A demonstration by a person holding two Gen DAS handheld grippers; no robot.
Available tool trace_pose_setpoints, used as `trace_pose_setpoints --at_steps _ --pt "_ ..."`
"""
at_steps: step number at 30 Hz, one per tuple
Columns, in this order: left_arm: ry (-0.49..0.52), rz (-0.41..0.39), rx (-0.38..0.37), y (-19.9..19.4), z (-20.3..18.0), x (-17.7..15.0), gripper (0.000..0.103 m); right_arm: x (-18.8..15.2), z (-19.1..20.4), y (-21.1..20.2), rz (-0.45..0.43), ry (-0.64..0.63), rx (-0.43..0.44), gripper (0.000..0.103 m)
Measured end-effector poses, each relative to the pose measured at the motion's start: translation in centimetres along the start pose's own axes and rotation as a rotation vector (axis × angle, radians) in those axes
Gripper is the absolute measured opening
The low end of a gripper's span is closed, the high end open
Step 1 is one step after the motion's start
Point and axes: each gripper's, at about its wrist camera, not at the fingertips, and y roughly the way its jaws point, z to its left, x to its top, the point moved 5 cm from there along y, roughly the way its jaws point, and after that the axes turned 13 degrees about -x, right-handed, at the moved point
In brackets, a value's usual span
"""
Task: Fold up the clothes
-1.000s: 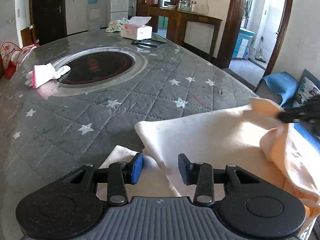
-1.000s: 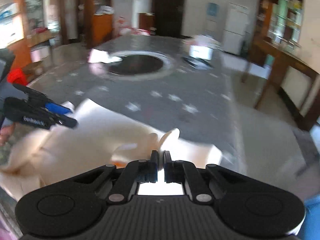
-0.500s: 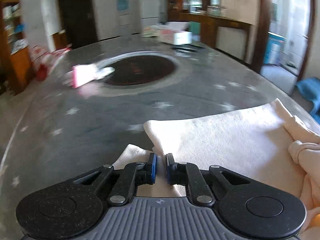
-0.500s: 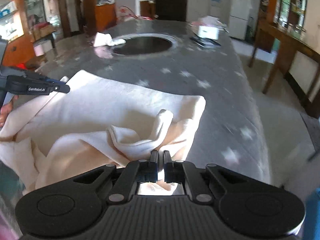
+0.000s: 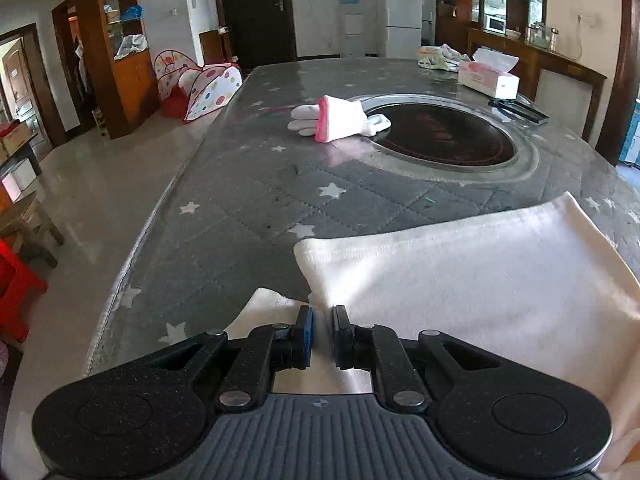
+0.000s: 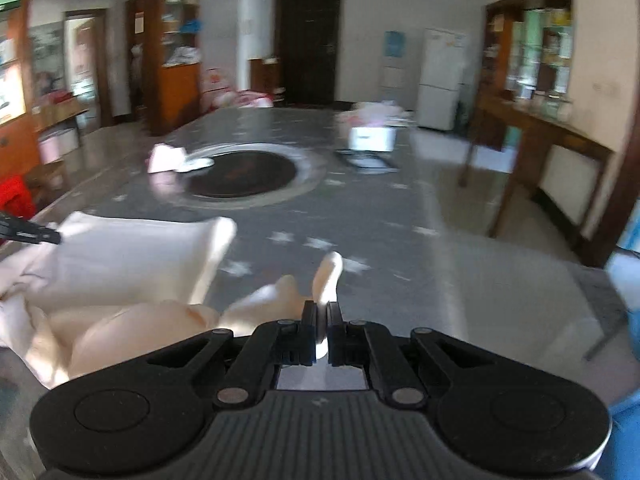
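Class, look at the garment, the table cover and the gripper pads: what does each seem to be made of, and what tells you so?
Garment: soft cream knit, probably cotton; matte, stitched hem, limp folds.
Table cover: quilted grey fabric with printed stars, seemingly under a clear glossy sheet, since it reflects light.
Pads of the left gripper: blue, matte, likely rubber or foam; unclear which.

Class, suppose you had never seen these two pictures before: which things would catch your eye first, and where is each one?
First, the cream garment spread over the near end of the grey star-patterned table, with the left gripper and the right gripper each pinching a part of it. Next, the dark round inset in the table's middle, with a white and pink glove lying at its left rim.
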Motion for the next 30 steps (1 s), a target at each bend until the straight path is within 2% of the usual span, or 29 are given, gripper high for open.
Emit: trace_pose_setpoints --at_steps 3,7,11,13,14,18,20,22,25,30 --pt "0.033 0.005 -0.004 -0.3 -0.5 -0.2 0.017 -2.7 -2.3 -1.0 0.054 0.032 -0.046 0.004" --pt "0.059 -0.006 -0.056 -2.1 -2.0 -0.5 0.021 -6.6 -3.4 -1.2 0.144 0.066 -0.078 0.004" --pt "0.153 -0.035 -0.15 -5.2 -5.4 -1.5 0.035 -8.0 -3.5 -0.4 0.172 0.097 -0.085 0.005" --pt "0.199 -0.036 -0.242 -7.0 -8.0 -2.5 0.038 -7.8 -4.0 -0.3 0.165 0.115 -0.096 0.009" --pt "0.224 -0.035 -0.285 -7.5 -9.3 -3.0 0.042 -7.9 -4.3 -0.3 0.163 0.127 -0.098 0.01" --pt "0.323 -0.028 -0.454 -9.4 -14.6 -5.4 0.044 -8.0 -5.3 -0.3 0.158 0.174 -0.101 0.01" --pt "0.372 -0.025 -0.539 -10.4 -17.2 -6.6 0.05 -8.1 -5.9 -0.2 0.161 0.195 -0.097 0.01" --pt "0.422 -0.021 -0.615 -11.3 -19.7 -7.7 0.051 -8.1 -6.4 0.2 0.163 0.23 -0.091 0.011" --pt "0.515 -0.018 -0.623 -10.8 -22.6 -8.9 0.051 -7.9 -7.0 0.9 0.161 0.262 -0.09 0.014" --pt "0.533 0.02 -0.649 -9.4 -25.0 -10.2 0.05 -7.5 -8.3 2.2 0.16 0.311 -0.087 0.02"
